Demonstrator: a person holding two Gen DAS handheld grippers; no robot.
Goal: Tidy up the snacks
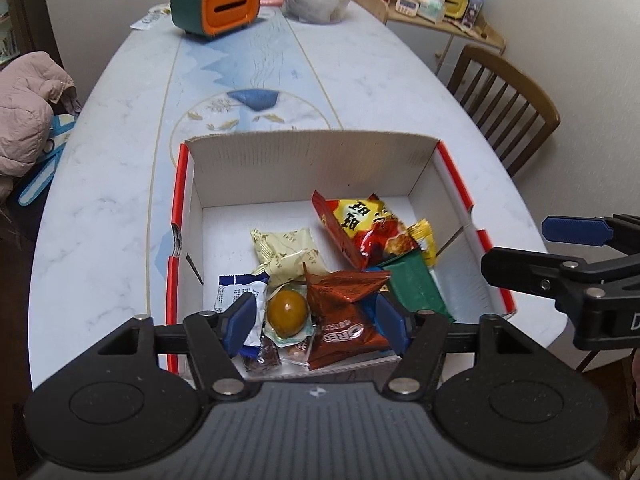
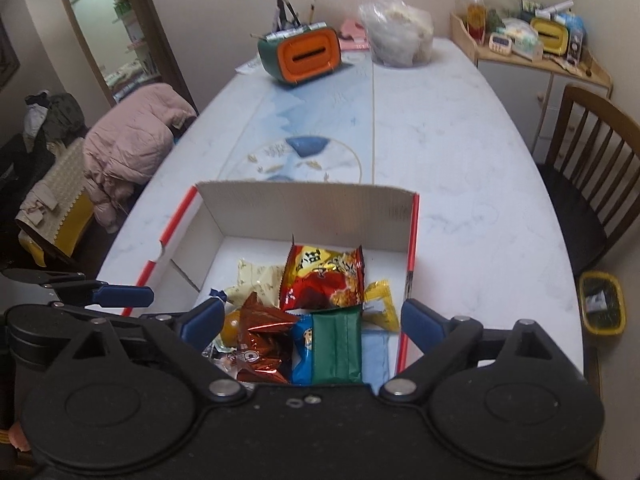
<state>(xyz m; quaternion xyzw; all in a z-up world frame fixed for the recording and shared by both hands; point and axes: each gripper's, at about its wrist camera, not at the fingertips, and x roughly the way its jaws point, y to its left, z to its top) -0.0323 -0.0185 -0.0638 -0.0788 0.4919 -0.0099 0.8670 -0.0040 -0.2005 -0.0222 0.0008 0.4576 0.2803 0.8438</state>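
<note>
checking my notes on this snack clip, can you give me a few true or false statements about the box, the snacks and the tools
1. The snacks lie inside the cardboard box. True.
2. The left tool is clamped on the brown Oreo packet. False: its jaws stand apart above the pile and hold nothing.
3. The green packet lies in the box beside the brown packet. True.
4. The right tool holds the red chip bag. False: its jaws are wide open and empty; the bag lies in the box.
5. The orange and green holder stands inside the box. False: it stands on the table, at the far end.
</note>
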